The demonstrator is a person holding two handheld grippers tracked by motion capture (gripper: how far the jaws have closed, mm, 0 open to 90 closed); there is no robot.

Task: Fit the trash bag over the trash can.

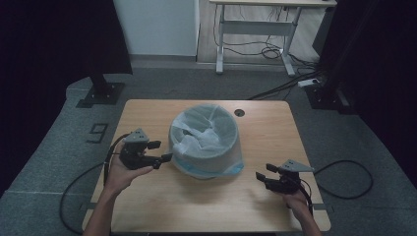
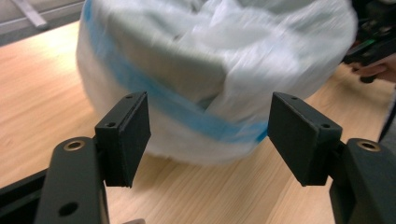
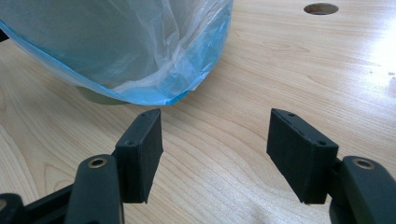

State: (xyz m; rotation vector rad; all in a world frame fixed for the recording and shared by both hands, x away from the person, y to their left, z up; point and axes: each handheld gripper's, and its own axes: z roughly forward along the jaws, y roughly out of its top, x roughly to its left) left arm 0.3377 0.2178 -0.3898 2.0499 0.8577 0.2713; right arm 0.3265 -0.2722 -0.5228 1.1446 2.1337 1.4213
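A round grey bin [image 1: 206, 135] stands mid-table, lined with a thin white plastic bag [image 1: 199, 132] whose blue-edged skirt hangs over the rim and down the wall. My left gripper [image 1: 160, 152] is open just left of the bin, its jaws pointing at the bag's side. In the left gripper view the bag [image 2: 210, 84] sits close ahead, between but beyond the pads. My right gripper [image 1: 261, 173] is open near the table's front right, apart from the bin. In the right gripper view the bag's blue hem [image 3: 187, 74] hangs ahead to the left, with bare wood between the jaws.
The wooden table [image 1: 147, 196] has a round cable hole [image 1: 239, 112] behind the bin. Cables trail from both grippers over the table's edges. A white desk frame [image 1: 255, 29] and loose cords stand on the floor beyond.
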